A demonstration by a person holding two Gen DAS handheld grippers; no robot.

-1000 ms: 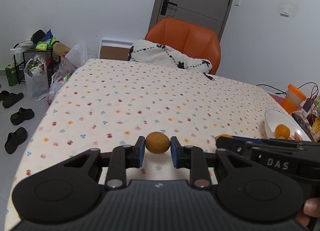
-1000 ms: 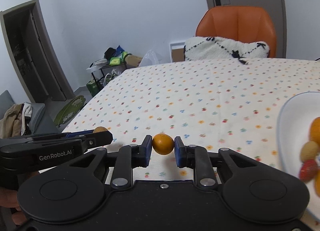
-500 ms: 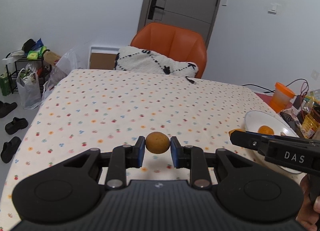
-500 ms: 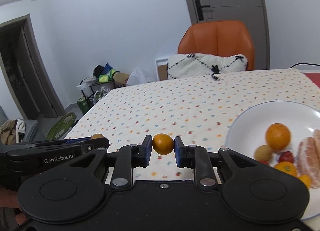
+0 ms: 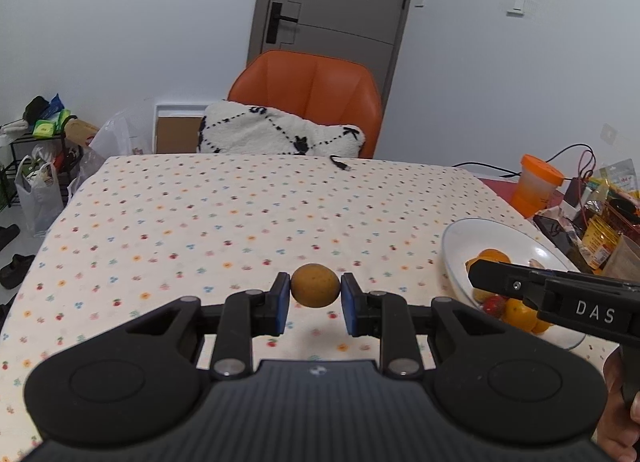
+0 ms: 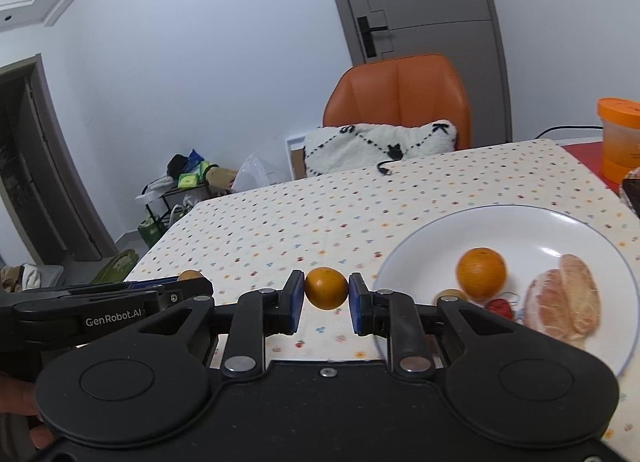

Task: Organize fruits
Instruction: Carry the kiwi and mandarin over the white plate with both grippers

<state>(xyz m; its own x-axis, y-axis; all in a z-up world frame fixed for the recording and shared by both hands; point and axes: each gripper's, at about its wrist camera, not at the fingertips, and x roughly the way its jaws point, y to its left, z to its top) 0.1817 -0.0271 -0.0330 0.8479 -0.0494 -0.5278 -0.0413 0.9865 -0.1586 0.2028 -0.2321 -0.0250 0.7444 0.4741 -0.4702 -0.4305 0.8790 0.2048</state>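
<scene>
left tool [image 5: 315, 304]: closed on a brownish-yellow round fruit [image 5: 315, 285], pinched at its widest part between the blue pads [image 5: 282, 296]. It's held off the worktop [image 5: 240, 222], with its shadow seen on the dotted cloth below.

right tool [image 6: 325, 307]: clamped on a small orange [image 6: 326, 287], again across the middle. It's carried just left of the plate [image 6: 520, 226] rim, so not over it yet.

plate: white, at the right side of the worktop, already loaded with a bigger orange [image 6: 481, 273], peeled pomelo segments [image 6: 564, 298], a red strawberry-looking thing [image 6: 498, 307] and a small brown fruit [image 6: 452, 295]. The far-left part of the dish is bare.

step in hand: looks like both fruits are being brought over for drop-off.

how it's best done: the small orange should be taken rightward over the rim, lowered close to that bare patch, and only then let go. Round fruit rolls, so a drop from height is asking for it to bounce out or knock the pile.

order: one tool at a time is safer, since the two are close together and the plate is crowded on the near side.

grip: no extra squeeze needed, the skins could get bruised.
</scene>
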